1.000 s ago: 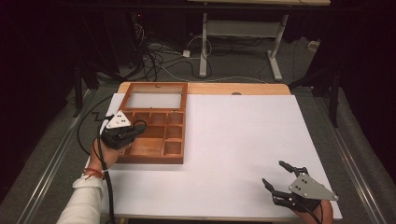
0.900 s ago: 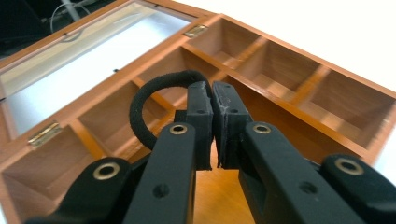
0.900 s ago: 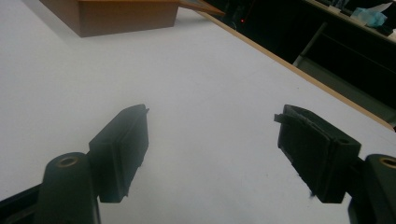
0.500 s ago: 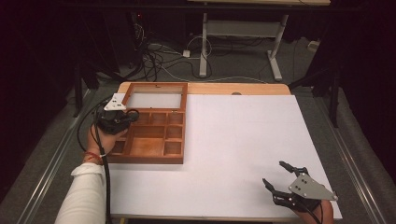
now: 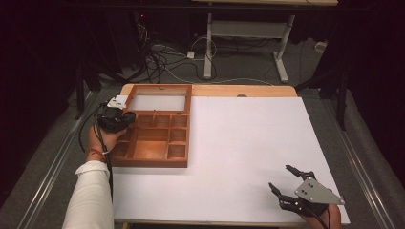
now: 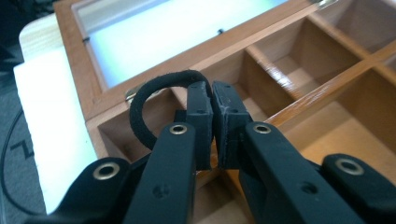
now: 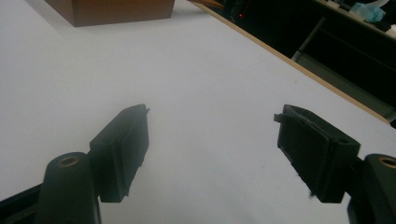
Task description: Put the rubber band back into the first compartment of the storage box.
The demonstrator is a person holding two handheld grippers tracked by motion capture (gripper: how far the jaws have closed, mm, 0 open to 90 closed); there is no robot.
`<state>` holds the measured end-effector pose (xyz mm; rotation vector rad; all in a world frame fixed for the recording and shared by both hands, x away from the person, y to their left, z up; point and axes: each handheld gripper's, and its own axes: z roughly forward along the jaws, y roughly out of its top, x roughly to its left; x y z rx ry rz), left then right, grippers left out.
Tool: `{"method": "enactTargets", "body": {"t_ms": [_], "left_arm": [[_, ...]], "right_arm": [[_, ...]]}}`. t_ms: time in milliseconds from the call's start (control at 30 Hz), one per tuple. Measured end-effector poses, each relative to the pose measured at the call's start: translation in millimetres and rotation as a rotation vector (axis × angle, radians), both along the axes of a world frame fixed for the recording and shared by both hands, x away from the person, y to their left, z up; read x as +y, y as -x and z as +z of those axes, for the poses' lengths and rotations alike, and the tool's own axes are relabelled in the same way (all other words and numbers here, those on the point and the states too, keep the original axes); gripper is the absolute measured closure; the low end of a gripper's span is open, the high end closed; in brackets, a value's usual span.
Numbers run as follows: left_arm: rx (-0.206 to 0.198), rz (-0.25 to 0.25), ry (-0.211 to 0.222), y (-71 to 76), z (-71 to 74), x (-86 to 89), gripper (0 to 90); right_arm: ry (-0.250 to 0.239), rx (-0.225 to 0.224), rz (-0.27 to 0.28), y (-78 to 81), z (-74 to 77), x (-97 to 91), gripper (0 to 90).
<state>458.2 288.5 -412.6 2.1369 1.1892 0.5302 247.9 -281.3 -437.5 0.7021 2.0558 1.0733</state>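
An open wooden box [image 5: 148, 163] with several compartments lies at the table's left, its glass-paned lid [image 5: 157, 102] folded back flat. My left gripper [image 5: 125, 118] hovers over the box's far-left corner compartment. In the left gripper view the left gripper [image 6: 213, 95] is shut on a black elastic loop [image 6: 140, 105], which curls out to the left of the pads above the box [image 6: 299, 60]. My right gripper [image 5: 281, 177] rests near the table's front right edge; the right gripper [image 7: 212, 126] stands open with only white tabletop between its jaws.
A white sheet [image 5: 248, 143] covers most of the table, with a wooden strip along its far edge. Cables and a desk frame [image 5: 243, 43] lie on the floor beyond. A white sleeve [image 5: 90, 195] comes in at the bottom left.
My left hand has carried the black loop from the box's middle-left part toward its far-left corner by the lid hinge. The right gripper has stayed where it was.
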Motion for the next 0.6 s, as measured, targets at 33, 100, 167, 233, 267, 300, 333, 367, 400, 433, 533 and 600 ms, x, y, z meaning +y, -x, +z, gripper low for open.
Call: {"method": "enactTargets", "body": {"t_ms": [33,100,167,233,267,300,333,367,400,433,533,600], "left_arm": [[0.003,0.009,0.001,-1.2,-1.7,1.0,83.9],[0.008,0.025,-0.007,-3.7,-4.4,3.3,83.9],[0.015,0.036,-0.006,-5.2,-6.5,4.8,83.9],[0.023,0.048,-0.011,-6.8,-9.2,5.2,83.9],[0.029,0.049,-0.023,-7.9,-10.3,4.9,83.8],[0.031,0.053,-0.025,-8.3,-11.0,4.6,83.8],[0.026,0.058,-0.022,-9.0,-11.6,4.3,83.8],[0.023,0.060,-0.020,-9.5,-11.9,4.2,83.7],[0.023,0.063,-0.021,-10.1,-12.3,3.7,82.2],[0.024,0.070,-0.025,-10.8,-13.0,2.6,82.2],[0.033,0.066,-0.036,-12.6,-15.0,2.6,82.2],[0.036,0.075,-0.034,-13.3,-16.8,2.5,82.1]], "right_arm": [[0.000,0.000,0.000,0.0,0.0,0.0,25.5],[0.001,0.007,-0.004,0.0,-0.7,-0.2,25.5],[0.002,0.007,-0.003,-0.3,-0.9,-0.2,25.5],[0.004,0.007,-0.001,-0.2,-1.3,0.1,25.6],[0.006,0.007,0.001,-0.3,-1.6,0.4,25.6],[0.010,0.008,0.001,-0.2,-1.9,0.8,25.7],[0.010,0.008,0.001,-0.2,-1.9,0.8,25.7],[0.012,0.009,0.003,-0.3,-2.1,1.0,25.7],[0.013,0.010,0.002,-0.2,-2.1,1.4,25.7],[0.013,0.010,0.002,-0.2,-2.1,1.4,25.7],[0.012,0.008,0.005,-0.1,-2.0,1.5,26.0],[0.014,0.013,0.003,-0.1,-2.6,1.5,26.0]]}}
